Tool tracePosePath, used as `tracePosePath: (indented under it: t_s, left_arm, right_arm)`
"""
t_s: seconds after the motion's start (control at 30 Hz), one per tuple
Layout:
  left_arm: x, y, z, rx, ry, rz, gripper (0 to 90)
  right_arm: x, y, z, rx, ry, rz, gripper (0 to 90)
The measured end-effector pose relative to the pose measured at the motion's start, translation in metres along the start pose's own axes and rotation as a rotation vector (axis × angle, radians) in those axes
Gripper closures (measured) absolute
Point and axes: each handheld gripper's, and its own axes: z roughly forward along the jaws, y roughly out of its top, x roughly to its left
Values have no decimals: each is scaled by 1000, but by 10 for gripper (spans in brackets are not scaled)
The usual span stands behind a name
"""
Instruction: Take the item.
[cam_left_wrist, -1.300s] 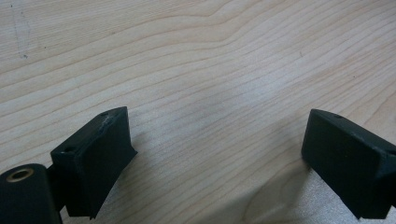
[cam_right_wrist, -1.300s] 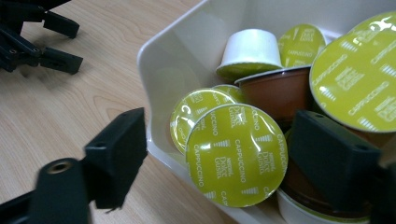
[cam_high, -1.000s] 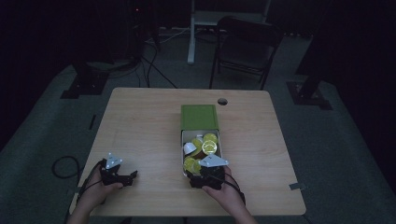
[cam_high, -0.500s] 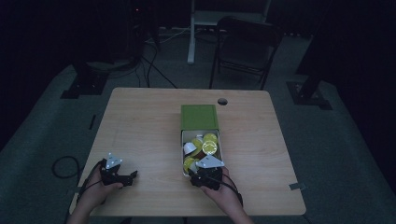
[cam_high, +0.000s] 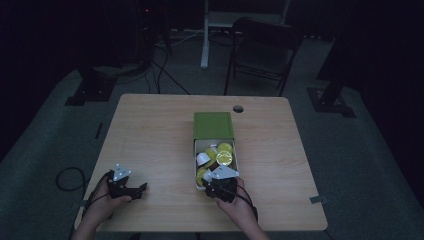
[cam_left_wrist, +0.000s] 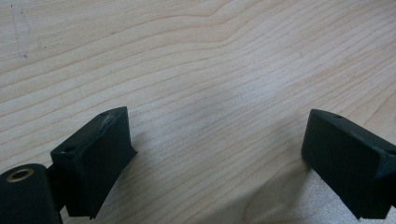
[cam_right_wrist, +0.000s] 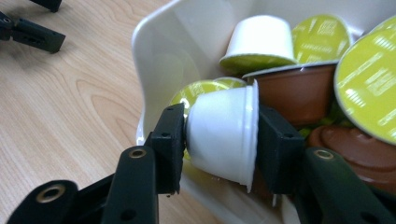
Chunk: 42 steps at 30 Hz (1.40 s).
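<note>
1. Right hand-held gripper (cam_right_wrist: 219, 135) at near end of white tray (cam_right_wrist: 154, 56), jaws just closed, now clamped on white capsule (cam_right_wrist: 224, 135) lying on its side, pads on its base and lid.
2. Held capsule inside tray, near-left corner, just above a green-lidded capsule (cam_right_wrist: 201, 91), touching brown capsule (cam_right_wrist: 294, 95) on right.
3. More capsules farther in tray: white one upside down (cam_right_wrist: 259, 39), green foil lids (cam_right_wrist: 320, 37) at far right.
4. High view: tray (cam_high: 236, 165) right of centre on wooden surface (cam_high: 150, 135), green lid or sleeve (cam_high: 213, 125) at its far end; right hand-held gripper (cam_high: 220, 182) at tray's near edge.
5. Left hand-held gripper (cam_high: 121, 184) near left corner of surface, well apart from tray.
6. Left hand-held gripper (cam_left_wrist: 215, 163) jaws spread wide, nothing between, bare wood beneath.
</note>
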Motion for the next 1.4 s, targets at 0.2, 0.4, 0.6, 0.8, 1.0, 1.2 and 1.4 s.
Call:
tracePosePath:
  t_s: [0.2,0.4,0.6,0.8,1.0,1.2,1.4]
  left_arm:
    - [0,0,0,0,0,0,87]
    - [0,0,0,0,0,0,87]
    - [0,0,0,0,0,0,87]
    - [0,0,0,0,0,0,87]
    - [0,0,0,0,-1,0,87]
    - [0,0,0,-1,0,0,87]
    - [0,0,0,1,-1,0,87]
  right_arm:
    - [-4,2,-5,3,24,5,572]
    - [-5,10,-17,-25,36,-19,572]
    - [-7,15,-26,-51,64,-2,572]
    - [-9,21,-37,-88,67,-4,572]
    - [-14,26,-48,-128,70,-5,571]
    - [-22,31,-62,-186,61,8,571]
    - [-33,34,-74,-225,30,23,571]
